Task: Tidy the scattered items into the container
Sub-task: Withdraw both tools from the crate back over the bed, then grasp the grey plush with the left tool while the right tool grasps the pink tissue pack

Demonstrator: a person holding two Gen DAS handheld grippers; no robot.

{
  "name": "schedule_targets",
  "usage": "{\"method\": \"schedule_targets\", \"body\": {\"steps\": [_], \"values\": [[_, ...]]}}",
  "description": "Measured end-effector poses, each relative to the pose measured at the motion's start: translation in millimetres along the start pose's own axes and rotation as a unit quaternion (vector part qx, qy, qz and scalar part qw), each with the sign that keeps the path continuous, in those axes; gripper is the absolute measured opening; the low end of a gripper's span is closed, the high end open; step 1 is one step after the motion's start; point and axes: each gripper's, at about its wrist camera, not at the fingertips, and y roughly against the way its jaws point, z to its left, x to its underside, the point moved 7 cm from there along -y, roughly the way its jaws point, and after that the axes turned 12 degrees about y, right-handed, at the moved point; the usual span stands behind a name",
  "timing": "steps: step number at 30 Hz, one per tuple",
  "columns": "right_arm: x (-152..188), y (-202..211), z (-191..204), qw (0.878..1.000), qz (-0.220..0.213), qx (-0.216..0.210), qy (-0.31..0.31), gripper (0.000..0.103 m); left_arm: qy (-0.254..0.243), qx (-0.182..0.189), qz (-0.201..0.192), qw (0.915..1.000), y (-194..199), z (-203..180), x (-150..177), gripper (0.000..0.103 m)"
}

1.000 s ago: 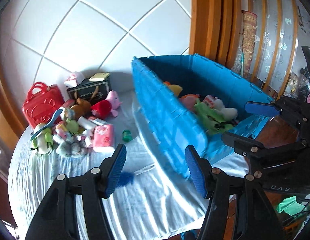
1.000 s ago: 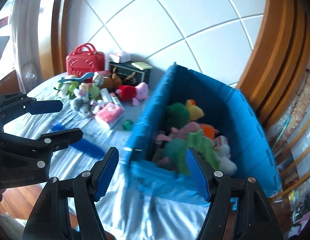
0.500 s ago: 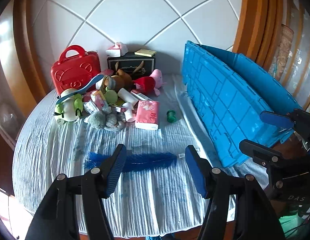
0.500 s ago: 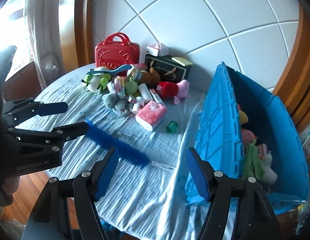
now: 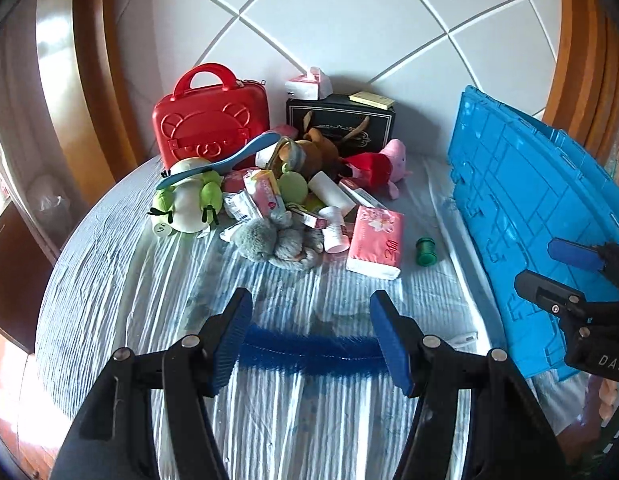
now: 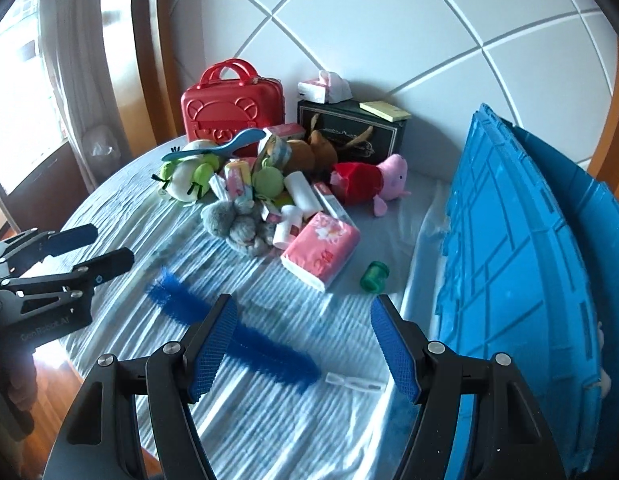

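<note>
A blue crate [image 5: 525, 216] [image 6: 521, 264] stands at the table's right. A pile of toys lies at the back: a pink tissue pack [image 5: 375, 242] [image 6: 321, 250], a grey plush [image 5: 269, 240] [image 6: 235, 224], a pink pig plush [image 5: 383, 164] [image 6: 383, 182], a green-white plush [image 5: 187, 200] and a green spool [image 5: 426, 251] [image 6: 374, 277]. A blue bristly brush [image 5: 309, 350] [image 6: 269, 348] lies nearest. My left gripper [image 5: 311, 340] is open and empty just above it. My right gripper [image 6: 303, 346] is open and empty over the brush's right end.
A red toy suitcase [image 5: 211, 118] [image 6: 233, 106] and a black box [image 5: 341, 126] [image 6: 353, 130] stand against the tiled wall. The round table has a wrinkled pale cloth [image 5: 121, 280]. A small white tag [image 6: 355, 384] lies beside the crate.
Both grippers have swung left, away from the crate's inside and toward the toy pile. The blue brush now lies right between the left gripper's fingers. Both stay open.
</note>
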Motion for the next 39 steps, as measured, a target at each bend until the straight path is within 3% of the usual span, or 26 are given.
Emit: {"method": "schedule_targets", "body": {"steps": [5,12,17,23,27,39], "values": [[6,-41,1,0.999,0.033,-0.004,-0.026,0.07,0.008,-0.008,0.019,0.9998,-37,30,-9,0.06],[5,-77,12,0.994,0.069,0.027,-0.079,0.07,-0.019,-0.027,0.006,0.9994,-115,71,-35,0.06],[-10,-98,22,0.989,0.097,0.062,-0.096,0.07,-0.032,0.009,0.026,0.9991,-188,86,-53,0.06],[-12,-150,18,0.978,0.129,0.097,-0.132,0.072,-0.05,0.045,0.059,0.996,-264,73,-57,0.06],[-5,-190,8,0.971,0.14,0.11,-0.157,0.073,-0.067,0.044,0.087,0.993,-300,64,-47,0.06],[-13,-264,-17,0.962,0.132,0.136,-0.199,0.081,-0.089,0.039,0.105,0.9898,-337,44,-43,0.065]]}}
